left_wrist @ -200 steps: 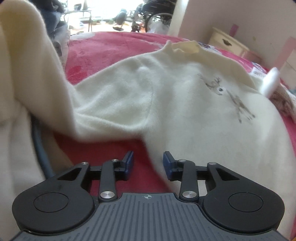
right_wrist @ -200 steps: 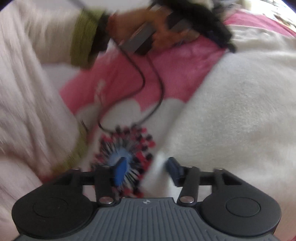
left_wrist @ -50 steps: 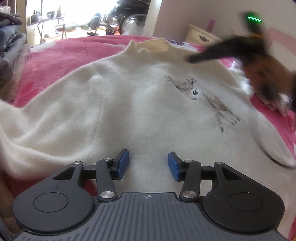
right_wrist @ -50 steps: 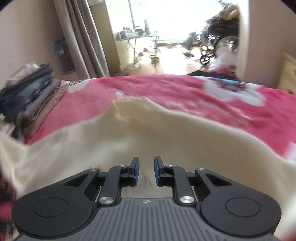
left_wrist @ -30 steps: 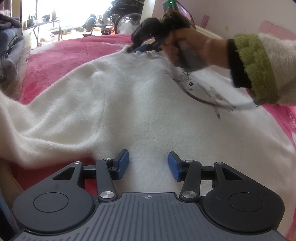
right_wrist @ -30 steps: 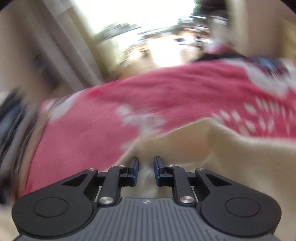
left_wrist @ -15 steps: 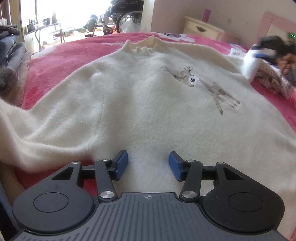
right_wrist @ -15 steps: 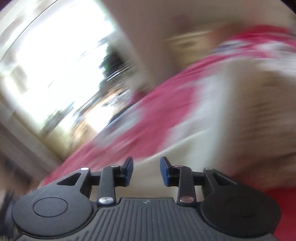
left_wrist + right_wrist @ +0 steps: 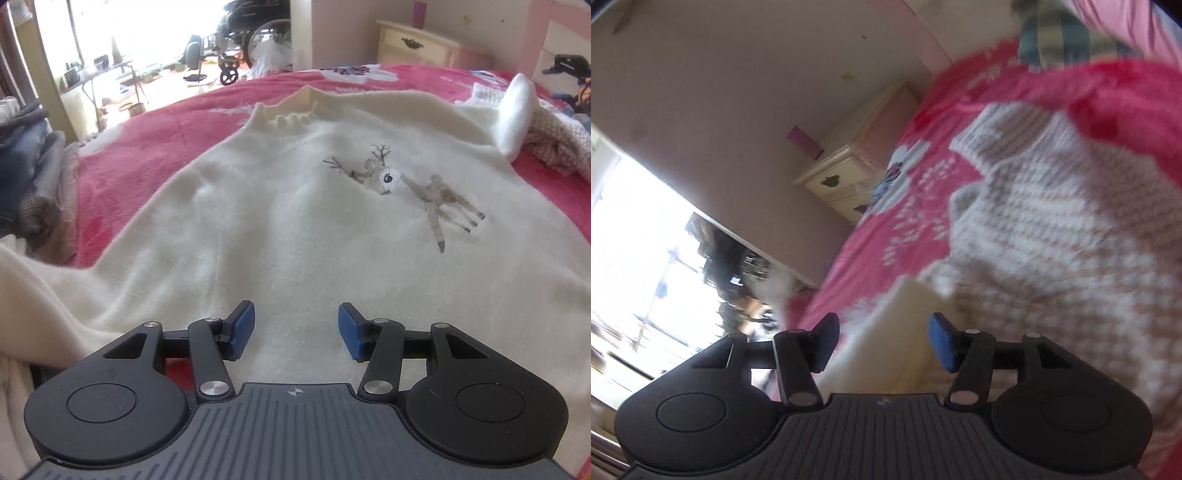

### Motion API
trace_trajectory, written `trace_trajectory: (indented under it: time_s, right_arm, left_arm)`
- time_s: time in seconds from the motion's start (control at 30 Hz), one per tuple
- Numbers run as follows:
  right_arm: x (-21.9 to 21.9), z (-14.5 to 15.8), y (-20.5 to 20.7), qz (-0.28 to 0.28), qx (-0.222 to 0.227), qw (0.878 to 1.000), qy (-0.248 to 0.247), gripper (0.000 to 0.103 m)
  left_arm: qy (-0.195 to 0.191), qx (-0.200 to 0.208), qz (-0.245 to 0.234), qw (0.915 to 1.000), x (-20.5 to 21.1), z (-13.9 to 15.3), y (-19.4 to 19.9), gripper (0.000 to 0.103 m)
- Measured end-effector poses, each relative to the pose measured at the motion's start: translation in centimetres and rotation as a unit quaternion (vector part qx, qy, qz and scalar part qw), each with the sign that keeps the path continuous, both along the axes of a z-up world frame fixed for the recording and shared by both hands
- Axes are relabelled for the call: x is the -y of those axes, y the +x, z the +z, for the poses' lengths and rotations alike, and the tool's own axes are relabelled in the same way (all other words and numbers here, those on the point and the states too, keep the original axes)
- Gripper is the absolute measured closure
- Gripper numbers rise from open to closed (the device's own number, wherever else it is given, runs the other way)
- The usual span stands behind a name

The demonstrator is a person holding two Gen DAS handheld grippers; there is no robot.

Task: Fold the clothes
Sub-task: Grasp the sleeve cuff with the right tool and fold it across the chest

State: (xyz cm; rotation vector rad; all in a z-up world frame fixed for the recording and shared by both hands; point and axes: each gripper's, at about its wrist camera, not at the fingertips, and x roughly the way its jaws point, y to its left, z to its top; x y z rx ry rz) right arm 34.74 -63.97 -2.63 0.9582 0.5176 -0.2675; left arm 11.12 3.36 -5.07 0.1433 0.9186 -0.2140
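A cream sweater (image 9: 295,221) with a stitched deer (image 9: 402,184) lies face up on the red blanket (image 9: 140,147), collar (image 9: 295,107) at the far end. My left gripper (image 9: 295,321) hangs open over the sweater's lower front, nothing between its blue pads (image 9: 242,325). At the right, one sleeve cuff (image 9: 517,110) stands up. In the rolled right wrist view, my right gripper (image 9: 884,334) is opening. The cream cuff (image 9: 905,325) lies between its fingers, which do not press it.
A beige-and-white checked knit garment (image 9: 1052,240) lies beside the cuff, also at the bed's right (image 9: 554,140). Folded dark clothes (image 9: 26,166) are stacked at the left. A cream nightstand (image 9: 417,48) stands by the wall beyond the bed.
The right gripper swung from the collar across to the right sleeve cuff, rolled over, and its jaws spread apart. The left gripper rose a little over the sweater.
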Motion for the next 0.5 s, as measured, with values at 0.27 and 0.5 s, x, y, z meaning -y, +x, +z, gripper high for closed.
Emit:
trace_trajectory:
  time_s: [0.27,0.5]
  right_arm:
    - [-4.2,-0.6,5.0,0.054,-0.105,0.992,-0.039,0.044]
    - [-6.7,-0.8,4.4,0.041,-0.113,0.987,-0.104,0.086]
  left_arm:
    - [-0.005,-0.017,-0.002,0.9998,1.7,-0.9,-0.8,0.053]
    - [-0.021,-0.023,-0.003,0.9995,1.6,-1.9,-1.4,0.053]
